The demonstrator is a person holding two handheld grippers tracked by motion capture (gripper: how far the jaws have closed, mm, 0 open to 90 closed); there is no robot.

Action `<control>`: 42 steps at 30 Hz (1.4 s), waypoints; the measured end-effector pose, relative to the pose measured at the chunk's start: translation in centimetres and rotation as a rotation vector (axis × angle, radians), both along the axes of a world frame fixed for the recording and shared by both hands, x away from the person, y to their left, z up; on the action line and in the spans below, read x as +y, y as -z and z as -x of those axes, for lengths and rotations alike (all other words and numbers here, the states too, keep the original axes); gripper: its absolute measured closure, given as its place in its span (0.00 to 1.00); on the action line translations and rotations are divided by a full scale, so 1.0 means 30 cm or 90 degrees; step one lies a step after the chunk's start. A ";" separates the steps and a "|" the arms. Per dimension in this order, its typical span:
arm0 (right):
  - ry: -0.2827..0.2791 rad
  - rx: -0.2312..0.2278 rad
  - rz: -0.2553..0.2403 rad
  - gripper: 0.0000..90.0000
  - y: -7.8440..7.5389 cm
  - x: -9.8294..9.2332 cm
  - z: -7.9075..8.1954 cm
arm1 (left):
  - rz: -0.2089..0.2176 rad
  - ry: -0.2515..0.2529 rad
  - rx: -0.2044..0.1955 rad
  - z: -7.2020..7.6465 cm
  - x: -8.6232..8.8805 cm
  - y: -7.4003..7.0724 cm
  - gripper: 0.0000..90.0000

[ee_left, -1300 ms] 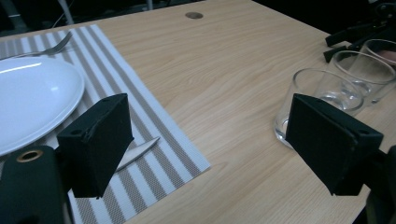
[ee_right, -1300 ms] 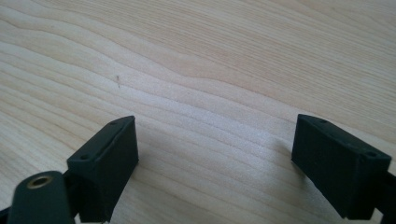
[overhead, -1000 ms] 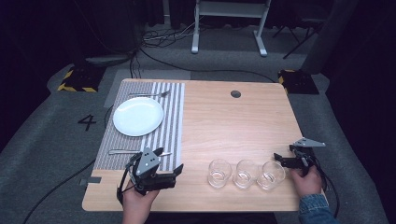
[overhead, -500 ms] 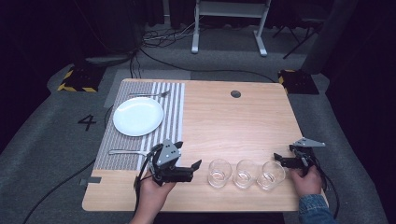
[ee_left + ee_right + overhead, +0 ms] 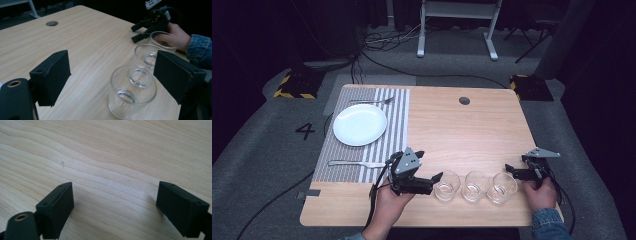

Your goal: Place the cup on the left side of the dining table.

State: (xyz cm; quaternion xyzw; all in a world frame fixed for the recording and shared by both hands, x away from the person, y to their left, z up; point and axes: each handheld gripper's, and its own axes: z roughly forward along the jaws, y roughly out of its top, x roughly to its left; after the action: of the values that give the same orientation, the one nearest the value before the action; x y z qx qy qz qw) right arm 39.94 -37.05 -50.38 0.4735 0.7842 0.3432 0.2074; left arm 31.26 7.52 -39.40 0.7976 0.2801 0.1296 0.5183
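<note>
- While I hold both tools low over the near edge of the table [image 5: 472, 130], my left gripper [image 5: 428, 176] points right at a row of three glasses, jaws spread wide with nothing between them.
- Left glass [image 5: 446, 185]: clear and upright, first in the row, just beside the left gripper's tips. In the left gripper view the same glass [image 5: 132, 91] stands between the two black jaws but a little ahead of them; I see no contact with either.
- Middle glass [image 5: 475, 186]: upright, close against the left one. In the left gripper view it [image 5: 147, 62] stands right behind the first, and I cannot tell whether they touch.
- Right glass [image 5: 503, 187]: upright, last in the row, nearest my right hand.
- Right gripper [image 5: 514, 171]: near the table's right edge, just beside the right glass, pointing left. In the right gripper view its jaws stand wide apart over bare wood and grip nothing.
- Placemat [image 5: 397, 130]: striped, covering the table's left part, well apart from the glasses.
- Plate [image 5: 360, 124]: white, lying on the placemat.
- Fork [image 5: 371, 101]: on the placemat beyond the plate.
- Knife [image 5: 357, 163]: on the placemat on the near side of the plate, just left of the left gripper.
- Hole [image 5: 464, 100]: round, in the table's far part.
</note>
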 end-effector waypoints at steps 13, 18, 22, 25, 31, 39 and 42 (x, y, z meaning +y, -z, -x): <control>0.000 0.000 0.000 0.16 0.000 0.000 0.000 | 0.035 0.026 -0.010 -0.017 -0.089 0.014 0.16; 0.001 0.000 0.000 0.16 0.000 0.000 0.000 | 0.017 0.023 -0.007 -0.023 -0.123 0.040 0.16; 0.001 0.000 0.000 0.16 0.000 0.000 0.000 | 0.010 0.030 0.009 -0.028 -0.143 0.069 0.16; 0.001 0.000 0.000 0.16 0.000 0.000 0.000 | -0.008 0.041 0.026 -0.031 -0.160 0.092 0.16; 0.001 0.000 0.000 0.16 0.000 0.000 0.000 | -0.042 0.055 0.054 -0.039 -0.182 0.133 0.14; 0.001 0.000 0.001 0.16 0.000 0.000 0.000 | -0.075 0.059 0.076 -0.036 -0.203 0.200 0.13; 0.001 0.000 0.001 0.16 0.000 0.000 0.000 | -0.085 0.059 0.080 -0.035 -0.208 0.217 0.13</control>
State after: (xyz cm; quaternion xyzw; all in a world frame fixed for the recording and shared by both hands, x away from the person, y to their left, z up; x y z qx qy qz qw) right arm 39.95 -37.04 -50.39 0.4738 0.7840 0.3429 0.2080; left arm 32.31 1.29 -45.92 0.8492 0.2652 0.0736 0.4506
